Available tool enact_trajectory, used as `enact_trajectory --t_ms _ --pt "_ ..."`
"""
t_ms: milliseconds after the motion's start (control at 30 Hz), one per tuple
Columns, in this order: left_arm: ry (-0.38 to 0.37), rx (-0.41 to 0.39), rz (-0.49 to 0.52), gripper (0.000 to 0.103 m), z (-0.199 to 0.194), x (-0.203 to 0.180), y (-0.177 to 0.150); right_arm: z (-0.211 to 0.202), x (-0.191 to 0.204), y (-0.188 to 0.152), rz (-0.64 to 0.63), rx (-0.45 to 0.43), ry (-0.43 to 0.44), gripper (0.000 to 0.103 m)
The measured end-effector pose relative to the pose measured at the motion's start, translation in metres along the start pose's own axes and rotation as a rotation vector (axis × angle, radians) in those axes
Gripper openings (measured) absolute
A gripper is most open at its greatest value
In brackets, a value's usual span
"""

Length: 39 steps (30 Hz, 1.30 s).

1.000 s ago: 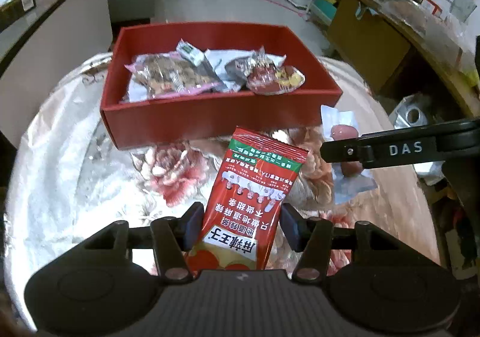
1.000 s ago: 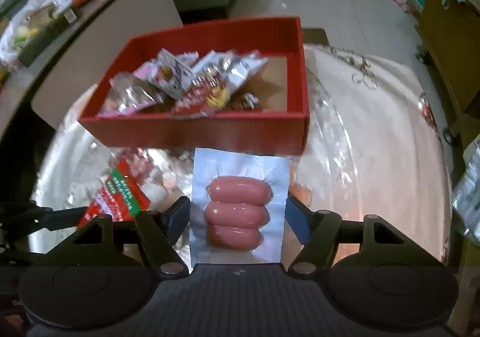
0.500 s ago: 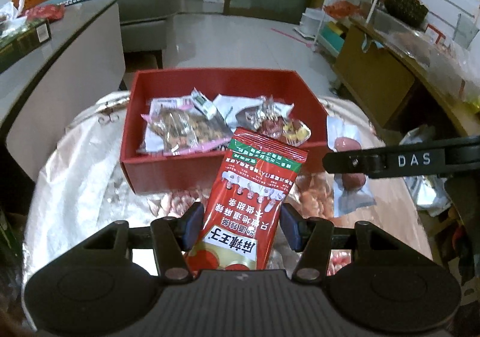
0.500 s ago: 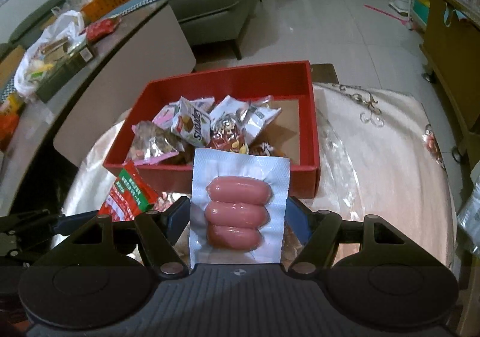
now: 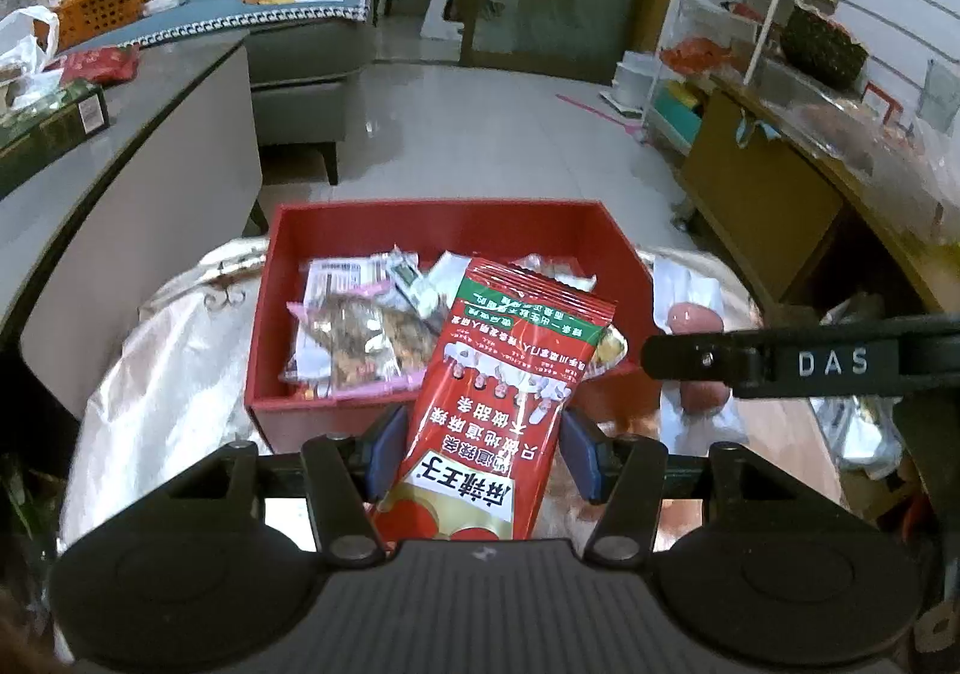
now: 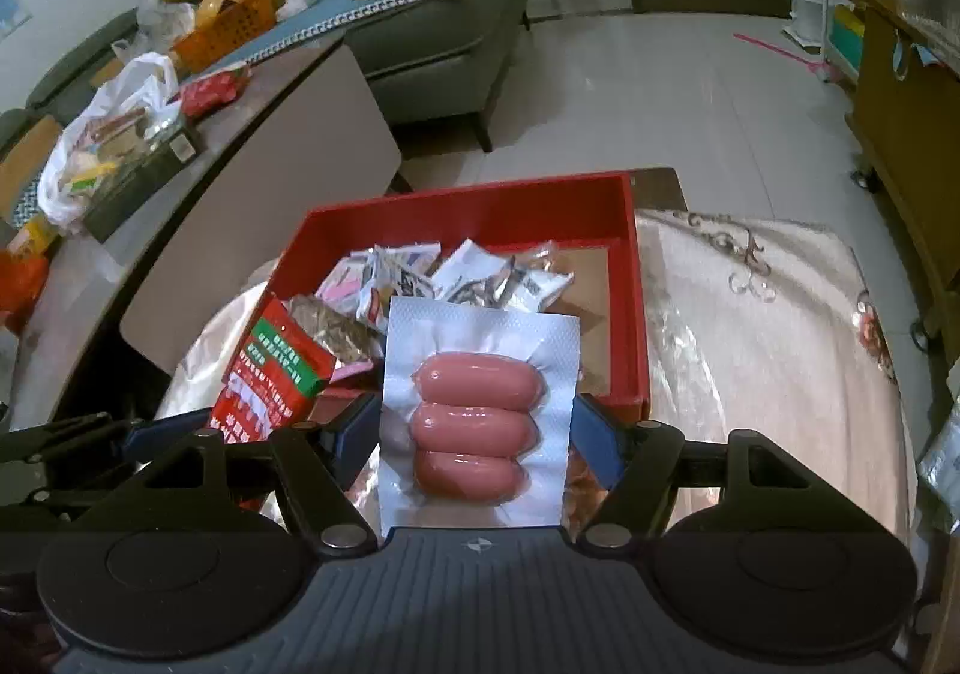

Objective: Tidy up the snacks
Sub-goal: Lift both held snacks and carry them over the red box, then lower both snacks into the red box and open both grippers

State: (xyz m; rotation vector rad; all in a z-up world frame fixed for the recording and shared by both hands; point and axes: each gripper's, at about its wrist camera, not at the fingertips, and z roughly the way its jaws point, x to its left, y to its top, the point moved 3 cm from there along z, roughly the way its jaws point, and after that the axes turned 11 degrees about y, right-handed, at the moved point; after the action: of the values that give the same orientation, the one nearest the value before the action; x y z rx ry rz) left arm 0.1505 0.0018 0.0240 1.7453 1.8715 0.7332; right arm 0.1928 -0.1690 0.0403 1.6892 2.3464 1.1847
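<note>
The left tool (image 5: 477, 449) is pinching a red foil snack packet (image 5: 501, 404) printed with Chinese characters; the right tool (image 6: 477, 443), lettered "DAS", is gripping a clear vacuum-sealed pack of three pink sausages (image 6: 477, 416) near the open red cardboard box (image 6: 636, 314).

Both handheld tools are matte black plastic: a ribbed grey-black body, two round housings at the sides, angled linkage bars with silver screws, and blue-padded fingers (image 5: 389, 449); the right gripper (image 5: 780, 362) bears white "DAS" lettering

Both claws (image 5: 480, 443) (image 6: 477, 437) clamped, angled downward
</note>
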Motion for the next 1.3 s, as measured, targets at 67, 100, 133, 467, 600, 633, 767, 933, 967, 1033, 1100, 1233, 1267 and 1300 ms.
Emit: enact_trajectory --t_ms 67,100,133,467,600,633,767,933,967,1033,1100,1233,1267,1300 --pt "0.008 -0.013 -0.002 0.049 0.001 0.000 0.006 0.000 0.000 0.003 0.000 -0.006 0.003 0.075" --pt "0.012 -0.020 -0.005 0.049 0.001 0.000 0.009 0.000 0.000 0.005 -0.001 -0.009 0.004 0.075" --pt "0.015 -0.024 -0.007 0.049 0.002 0.000 0.011 -0.001 0.000 0.006 -0.003 -0.012 0.004 0.075" --pt "0.040 -0.042 -0.020 0.049 0.018 -0.003 0.027 0.004 -0.006 0.022 0.012 -0.038 0.009 0.076" --pt "0.054 -0.047 -0.025 0.049 0.030 -0.003 0.037 0.013 -0.009 0.029 0.014 -0.036 0.006 0.076" --pt "0.059 -0.049 -0.029 0.049 0.033 -0.002 0.040 0.015 -0.009 0.029 0.015 -0.036 0.003 0.076" --pt "0.081 -0.046 -0.049 0.049 0.048 0.001 0.050 0.025 -0.015 0.037 0.028 -0.035 -0.002 0.076" --pt "0.098 -0.033 -0.053 0.049 0.067 -0.001 0.055 0.043 -0.022 0.046 0.040 -0.025 -0.011 0.076" --pt "0.111 -0.030 -0.052 0.049 0.072 -0.001 0.055 0.048 -0.023 0.047 0.040 -0.019 -0.015 0.077" --pt "0.122 -0.015 -0.051 0.049 0.081 0.000 0.055 0.057 -0.026 0.048 0.041 -0.010 -0.024 0.077" --pt "0.129 0.000 -0.054 0.049 0.088 0.000 0.054 0.064 -0.029 0.048 0.049 0.000 -0.025 0.077" --pt "0.154 0.012 -0.025 0.050 0.095 -0.005 0.052 0.070 -0.034 0.050 0.056 0.003 -0.035 0.079" --pt "0.158 0.015 -0.019 0.050 0.096 -0.006 0.052 0.070 -0.035 0.051 0.057 0.000 -0.037 0.080" --pt "0.160 0.015 -0.016 0.050 0.096 -0.007 0.052 0.068 -0.035 0.052 0.058 -0.005 -0.039 0.081"
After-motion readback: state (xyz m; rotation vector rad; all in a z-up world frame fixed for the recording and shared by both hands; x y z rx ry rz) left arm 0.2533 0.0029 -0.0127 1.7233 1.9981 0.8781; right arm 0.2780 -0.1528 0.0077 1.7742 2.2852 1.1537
